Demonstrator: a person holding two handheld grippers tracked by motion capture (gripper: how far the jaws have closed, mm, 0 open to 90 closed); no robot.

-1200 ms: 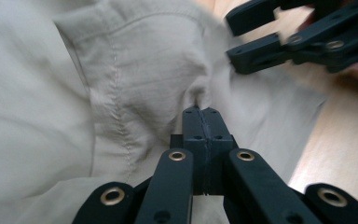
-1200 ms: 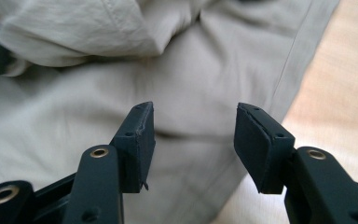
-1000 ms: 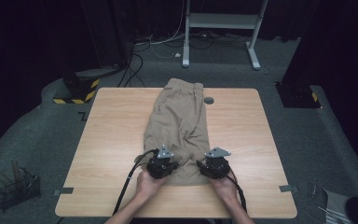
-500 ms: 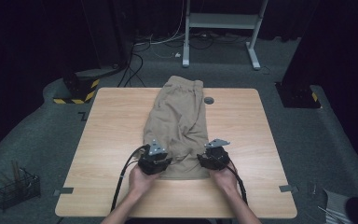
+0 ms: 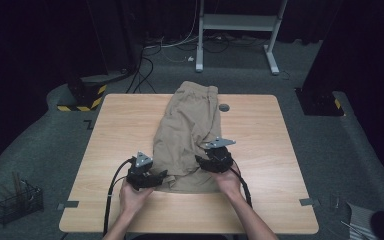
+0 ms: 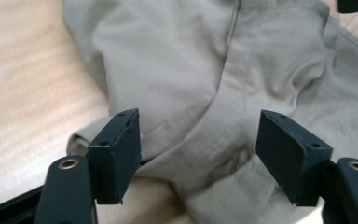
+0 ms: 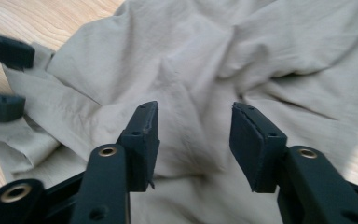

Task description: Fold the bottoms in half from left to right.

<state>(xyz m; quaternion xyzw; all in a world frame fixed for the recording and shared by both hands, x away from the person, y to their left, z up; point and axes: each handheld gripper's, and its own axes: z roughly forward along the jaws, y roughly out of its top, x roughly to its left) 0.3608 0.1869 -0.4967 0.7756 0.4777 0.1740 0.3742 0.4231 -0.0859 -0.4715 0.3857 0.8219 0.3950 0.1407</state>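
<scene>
The tan shorts (image 5: 187, 135) are lying long-ways from the far edge of the bench (image 5: 110, 130) to the near edge. The left hand-held gripper (image 5: 156, 176) has just been opening, holding nothing. The right hand-held gripper (image 5: 200, 161) is hanging half open and closing a little over the cloth, nearer the middle.

One pair of khaki shorts (image 5: 187, 132), two tools: left (image 5: 152, 178), right (image 5: 203, 162); one table (image 5: 260, 130).
</scene>
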